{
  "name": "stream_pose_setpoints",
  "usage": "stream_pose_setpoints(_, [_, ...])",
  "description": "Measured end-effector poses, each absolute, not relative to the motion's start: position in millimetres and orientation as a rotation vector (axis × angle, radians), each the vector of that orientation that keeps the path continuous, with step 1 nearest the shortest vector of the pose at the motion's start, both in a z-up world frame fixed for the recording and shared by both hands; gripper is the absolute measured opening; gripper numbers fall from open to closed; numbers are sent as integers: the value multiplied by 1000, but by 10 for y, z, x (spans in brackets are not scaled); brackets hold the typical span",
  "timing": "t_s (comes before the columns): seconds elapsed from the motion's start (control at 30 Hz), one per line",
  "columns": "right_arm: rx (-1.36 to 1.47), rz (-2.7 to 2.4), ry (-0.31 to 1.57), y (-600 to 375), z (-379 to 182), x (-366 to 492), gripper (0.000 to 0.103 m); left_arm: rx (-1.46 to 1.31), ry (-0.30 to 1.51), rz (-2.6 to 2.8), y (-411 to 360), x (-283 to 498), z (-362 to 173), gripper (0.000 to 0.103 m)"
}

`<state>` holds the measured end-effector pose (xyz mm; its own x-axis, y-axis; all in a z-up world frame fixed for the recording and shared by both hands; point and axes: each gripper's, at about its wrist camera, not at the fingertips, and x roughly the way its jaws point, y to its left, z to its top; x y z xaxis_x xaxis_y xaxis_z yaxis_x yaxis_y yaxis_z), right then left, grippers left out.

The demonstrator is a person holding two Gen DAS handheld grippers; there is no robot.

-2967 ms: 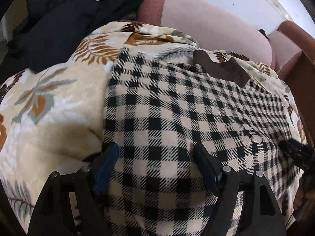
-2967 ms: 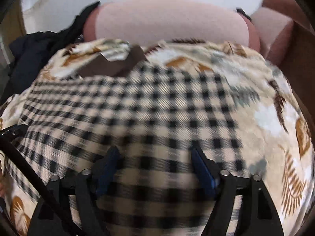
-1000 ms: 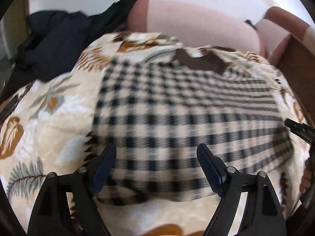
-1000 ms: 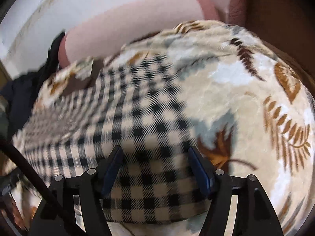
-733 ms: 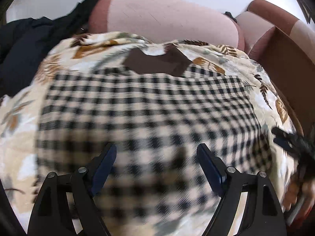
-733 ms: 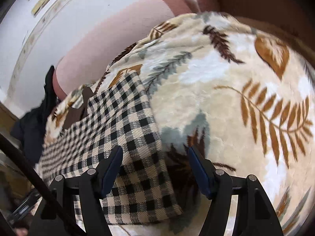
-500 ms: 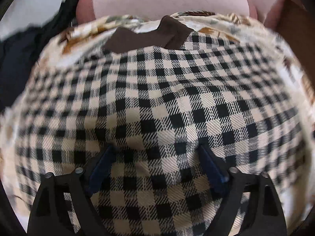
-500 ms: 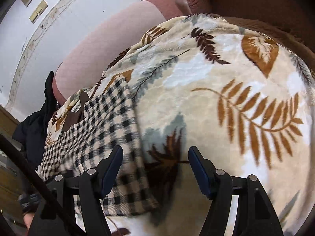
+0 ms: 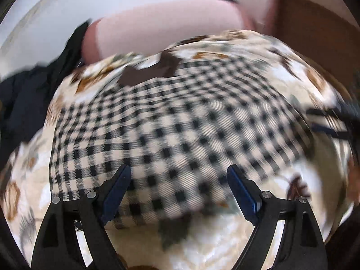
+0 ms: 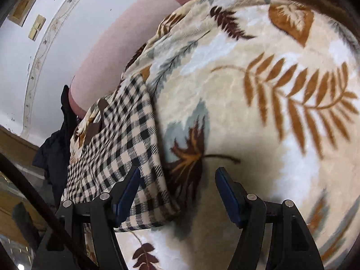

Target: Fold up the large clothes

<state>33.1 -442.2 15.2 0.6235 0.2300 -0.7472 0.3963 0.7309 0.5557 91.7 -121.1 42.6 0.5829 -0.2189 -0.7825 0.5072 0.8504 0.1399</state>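
A black-and-cream checked garment (image 9: pixel 171 130) with a brown collar (image 9: pixel 148 72) lies folded flat on a leaf-print blanket (image 9: pixel 225 236). My left gripper (image 9: pixel 178 191) is open and empty, just above the garment's near edge. In the right wrist view the garment (image 10: pixel 126 148) lies at the left, its right edge beside my open, empty right gripper (image 10: pixel 177 191), which hovers over the blanket (image 10: pixel 258 112). The right gripper also shows, blurred, at the right edge of the left wrist view (image 9: pixel 333 121).
A pink sofa back (image 9: pixel 162 29) runs behind the blanket. Dark clothes (image 9: pixel 29 90) are piled at the far left. A brown armrest (image 9: pixel 315 22) stands at the right. A white wall (image 10: pixel 45 56) is behind the sofa.
My left gripper has pulled back toward the garment's near edge. My right gripper has swung off the garment to its right side, over the blanket. Both stayed open.
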Motion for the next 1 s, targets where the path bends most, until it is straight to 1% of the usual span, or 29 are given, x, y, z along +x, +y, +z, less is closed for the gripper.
stream_pose_setpoints(0.1, [749, -43, 946, -4365, 130, 596, 74, 445, 818, -524, -1417, 699, 345, 86])
stream_pose_setpoints(0.17, [732, -10, 973, -4358, 117, 799, 74, 475, 826, -573, -1569, 613, 267, 75])
stream_pose_setpoints(0.2, [738, 25, 994, -4373, 92, 916, 74, 487, 831, -591, -1630, 560, 232, 73])
stream_pose_setpoints(0.27, [769, 68, 1014, -4430, 47, 1066, 74, 517, 832, -620, -1788, 515, 141, 64])
stream_pose_setpoints(0.3, [788, 90, 1015, -4468, 20, 1156, 74, 531, 831, -635, -1864, 497, 101, 62])
stream_pose_setpoints(0.43, [809, 206, 1037, -4511, -75, 1437, 74, 579, 813, -689, -2195, 461, -38, 62])
stream_pose_setpoints(0.47, [808, 238, 1037, -4508, -71, 1493, 76, 587, 814, -699, -2281, 466, -58, 62])
stream_pose_setpoints(0.67, [832, 438, 1050, -4437, -162, 1830, 75, 593, 809, -720, -2691, 537, -171, 62])
stream_pose_setpoints(0.7, [834, 456, 1051, -4410, -170, 1867, 74, 579, 812, -721, -2719, 554, -177, 60])
stream_pose_setpoints(0.73, [823, 469, 1056, -4374, -172, 1908, 74, 555, 820, -726, -2728, 579, -177, 46])
stream_pose_setpoints(0.77, [805, 470, 1060, -4341, -166, 1930, 69, 530, 831, -736, -2728, 600, -179, 20])
stream_pose_setpoints(0.8, [787, 468, 1066, -4308, -164, 1945, 59, 513, 841, -736, -2723, 610, -178, 12])
stream_pose_setpoints(0.83, [765, 454, 1074, -4271, -168, 1960, 54, 503, 833, -720, -2709, 604, -154, 7])
stream_pose_setpoints(0.87, [751, 433, 1081, -4251, -168, 1971, 39, 492, 824, -713, -2685, 590, -126, 6])
stream_pose_setpoints(0.9, [748, 418, 1079, -4249, -153, 1974, 29, 472, 817, -707, -2644, 582, -82, 6])
stream_pose_setpoints(0.97, [736, 390, 1065, -4228, -59, 1964, 22, 431, 796, -694, -2517, 575, 54, 5])
stream_pose_setpoints(1.0, [722, 378, 1057, -4201, 6, 1957, 20, 416, 782, -685, -2454, 561, 126, 5])
